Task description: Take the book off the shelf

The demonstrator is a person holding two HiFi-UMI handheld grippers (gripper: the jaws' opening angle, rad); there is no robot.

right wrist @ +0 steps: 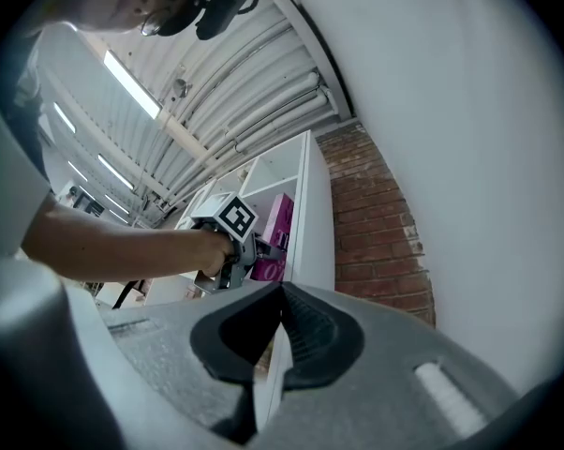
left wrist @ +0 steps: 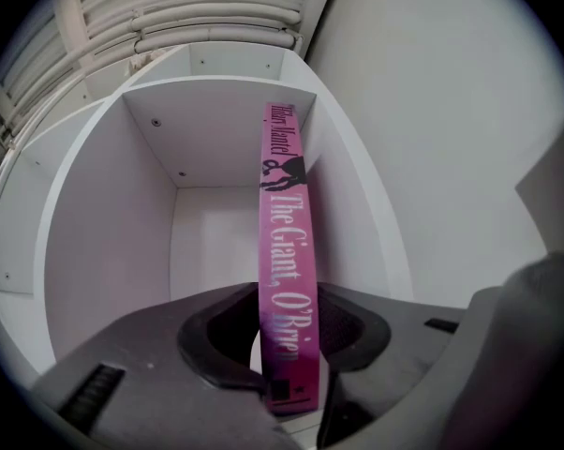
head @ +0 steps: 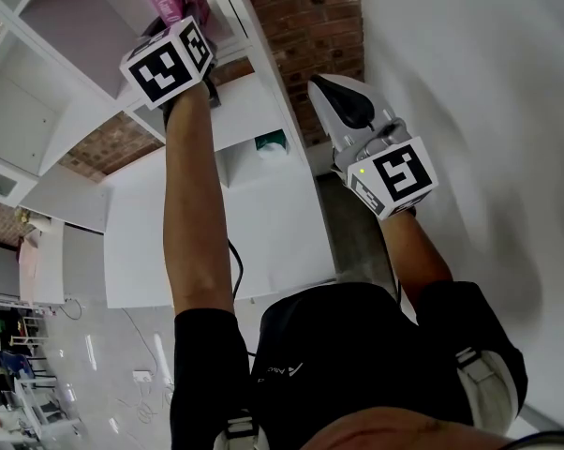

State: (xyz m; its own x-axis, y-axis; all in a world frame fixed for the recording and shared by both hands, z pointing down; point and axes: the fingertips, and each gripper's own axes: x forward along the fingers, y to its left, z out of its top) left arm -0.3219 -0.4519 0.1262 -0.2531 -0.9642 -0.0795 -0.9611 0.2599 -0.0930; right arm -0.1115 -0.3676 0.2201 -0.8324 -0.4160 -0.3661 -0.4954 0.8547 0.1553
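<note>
Book (left wrist: 284, 204): upright beside right wall of shelf (left wrist: 104, 242) compartment
Left claw (left wrist: 289, 300): pinching book spine
Right claw (right wrist: 280, 298): pressed together, empty

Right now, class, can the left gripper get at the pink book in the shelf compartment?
Very likely yes: the left gripper has the spine of the pink book between its jaws, seemingly pressing it, and nothing else stands in the white shelf compartment.

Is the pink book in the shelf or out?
In: the pink book stands upright inside a shelf compartment, between the fingers of the left gripper.
</note>
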